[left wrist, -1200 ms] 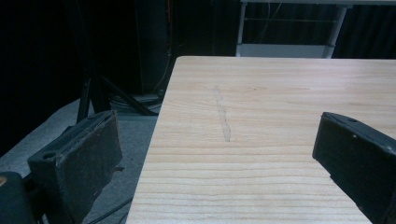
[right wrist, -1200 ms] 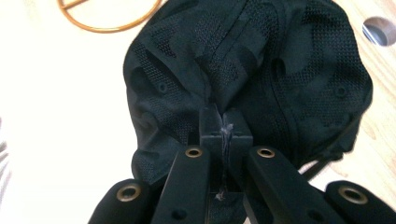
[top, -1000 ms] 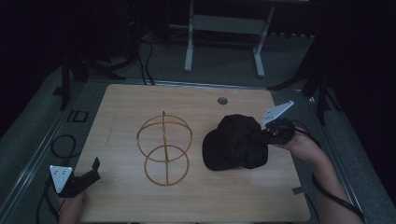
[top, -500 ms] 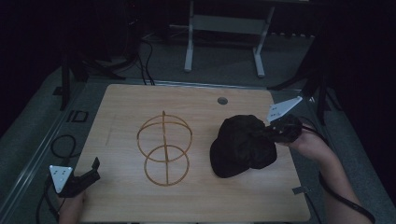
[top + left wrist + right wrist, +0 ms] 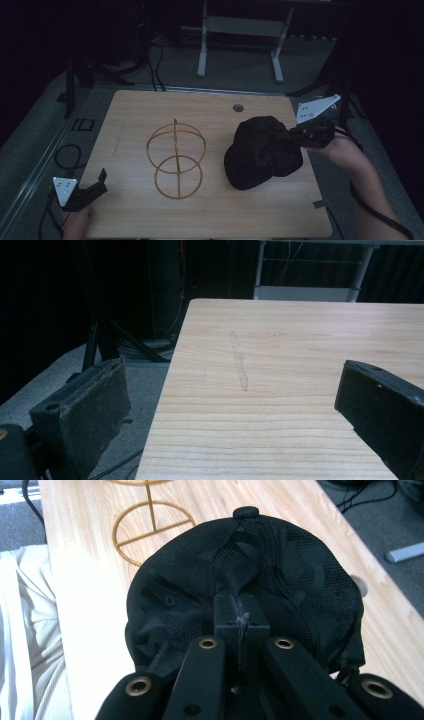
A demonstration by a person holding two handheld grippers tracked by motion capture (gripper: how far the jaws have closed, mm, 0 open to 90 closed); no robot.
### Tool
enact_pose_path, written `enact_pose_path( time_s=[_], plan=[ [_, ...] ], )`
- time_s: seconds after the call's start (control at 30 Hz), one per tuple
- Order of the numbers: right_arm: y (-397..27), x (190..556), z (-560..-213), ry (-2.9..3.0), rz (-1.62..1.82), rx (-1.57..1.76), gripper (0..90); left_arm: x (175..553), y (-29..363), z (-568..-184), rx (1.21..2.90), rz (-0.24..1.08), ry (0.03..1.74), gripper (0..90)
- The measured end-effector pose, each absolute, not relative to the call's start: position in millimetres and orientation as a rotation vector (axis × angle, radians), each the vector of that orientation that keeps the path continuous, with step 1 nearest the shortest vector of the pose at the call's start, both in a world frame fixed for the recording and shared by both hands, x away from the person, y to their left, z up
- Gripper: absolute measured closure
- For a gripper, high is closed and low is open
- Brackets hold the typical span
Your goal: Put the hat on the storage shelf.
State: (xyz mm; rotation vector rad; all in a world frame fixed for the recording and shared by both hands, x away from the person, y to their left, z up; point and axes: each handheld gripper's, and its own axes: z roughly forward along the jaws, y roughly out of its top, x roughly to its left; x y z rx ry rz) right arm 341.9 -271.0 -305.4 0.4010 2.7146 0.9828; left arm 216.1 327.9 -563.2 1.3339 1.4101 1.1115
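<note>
Currently: right gripper (image 5: pixel 300 136) pinches black cap's (image 5: pixel 262 151) rear fabric, centre-right of high view, likely to carry it | gold wire stand (image 5: pixel 175 159) mid-frame, apparently its perch | left gripper (image 5: pixel 95 186) lower left, jaws wide, idle on table (image 5: pixel 210 215).

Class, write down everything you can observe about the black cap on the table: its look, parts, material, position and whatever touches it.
The black cap is a dark, soft fabric cap with mesh-like panels, stitched eyelets and a button on top. It sits on the right side of the wooden table, right of the gold wire stand, its brim toward the table's near edge. It looks crumpled and partly lifted, because the right tool is shut on a pinch of its fabric.
</note>
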Motion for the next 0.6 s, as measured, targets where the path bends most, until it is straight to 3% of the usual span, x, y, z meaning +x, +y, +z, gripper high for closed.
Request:
enact_pose_path(
  time_s=[0.6],
  plan=[
    [-268.6, 330.0, -253.0, 2.648, 1.025, 0.354, 89.8, 216.3, 328.1, -563.1, 1.337, 1.109, 1.412, 1.8]
  ],
)
